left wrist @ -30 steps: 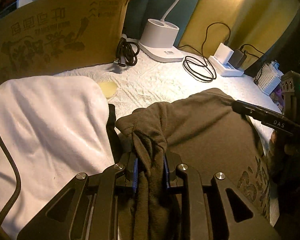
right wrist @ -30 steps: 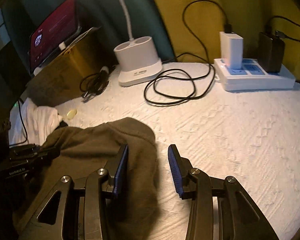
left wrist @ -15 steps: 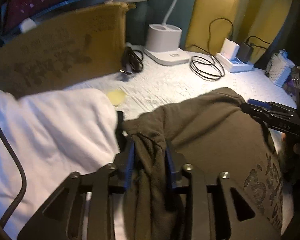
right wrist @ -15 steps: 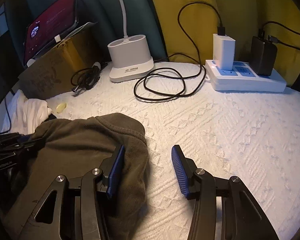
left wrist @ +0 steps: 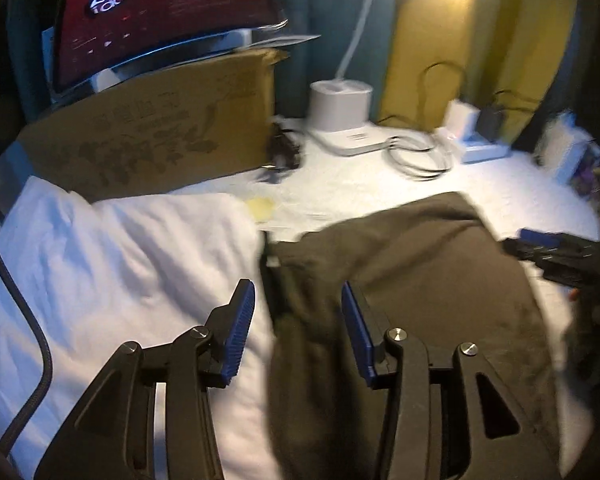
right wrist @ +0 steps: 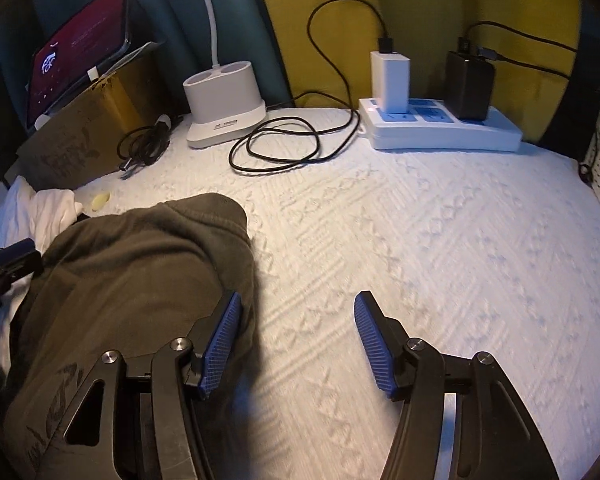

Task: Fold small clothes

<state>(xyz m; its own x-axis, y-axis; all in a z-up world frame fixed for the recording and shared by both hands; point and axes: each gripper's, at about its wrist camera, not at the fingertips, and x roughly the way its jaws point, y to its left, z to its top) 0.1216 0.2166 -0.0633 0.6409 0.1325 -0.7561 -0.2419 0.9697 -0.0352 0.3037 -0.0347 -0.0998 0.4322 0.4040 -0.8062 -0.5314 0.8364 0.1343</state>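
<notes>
Centrally, a dark olive-brown fleece garment lies bunched on a white textured desk cover, just beside a crumpled white cloth. Above its left edge, the left gripper has just been opening, cloth between its jaws but unpressed. At its right edge, the right gripper has likewise just been opening, holding nothing.

My left gripper and right gripper: black linkage arms, silver screws, blue ribbed pads.
</notes>
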